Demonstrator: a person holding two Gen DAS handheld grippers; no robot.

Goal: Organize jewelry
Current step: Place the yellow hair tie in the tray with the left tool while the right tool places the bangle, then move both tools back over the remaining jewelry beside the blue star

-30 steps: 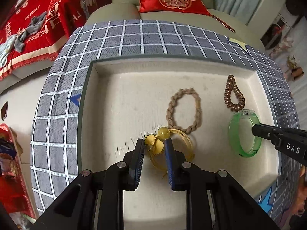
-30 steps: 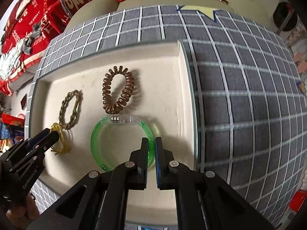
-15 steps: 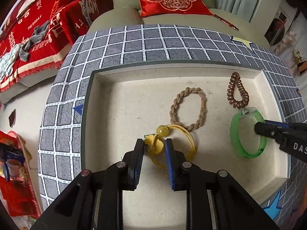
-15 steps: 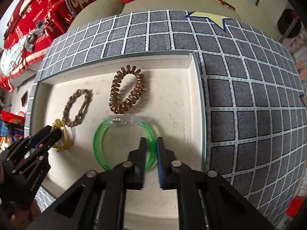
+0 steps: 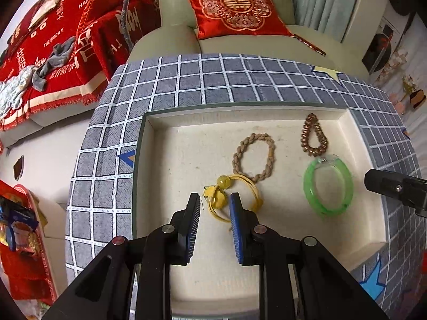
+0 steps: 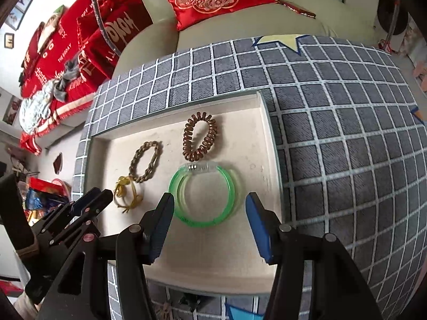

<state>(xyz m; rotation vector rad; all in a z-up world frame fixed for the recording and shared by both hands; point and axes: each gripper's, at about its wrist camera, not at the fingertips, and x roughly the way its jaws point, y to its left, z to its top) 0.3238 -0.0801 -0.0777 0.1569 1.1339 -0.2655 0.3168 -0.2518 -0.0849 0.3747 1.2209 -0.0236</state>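
Two pairs of tongs hang over the tray, both with jaws opening, neither gripping anything.

Left tongs: blue pads stand apart either side of the yellow bead tie, no pad pressing on it. The tie lies flat on the tray floor, its loop overlapping the lower edge of the braided tan band.

Right tongs: jaws wide, straddling the near arc of the green bangle without touching it. The bangle lies flat, its clear clasp just beside the brown coil tie.

Tray: shallow, cream, sits on a grey checked worktop. All four pieces rest inside it, crowded toward its right half; the left half is bare.

Risks, as I judge them:
- Yellow tie's thin cords sit close to the left pads. A cord snagging on a pad as the tongs leave would drag the tie, and the braided band with it where they overlap.
- Bangle is hard and smooth. A nudge from a tong tip would slide it into the coil tie or against the tray wall.
- The two pairs of tongs work near each other; a sideways swing could knock one into the other.
- Overlapping pieces may count as untidy; separating them means regrasping thin cord, easy to miss.
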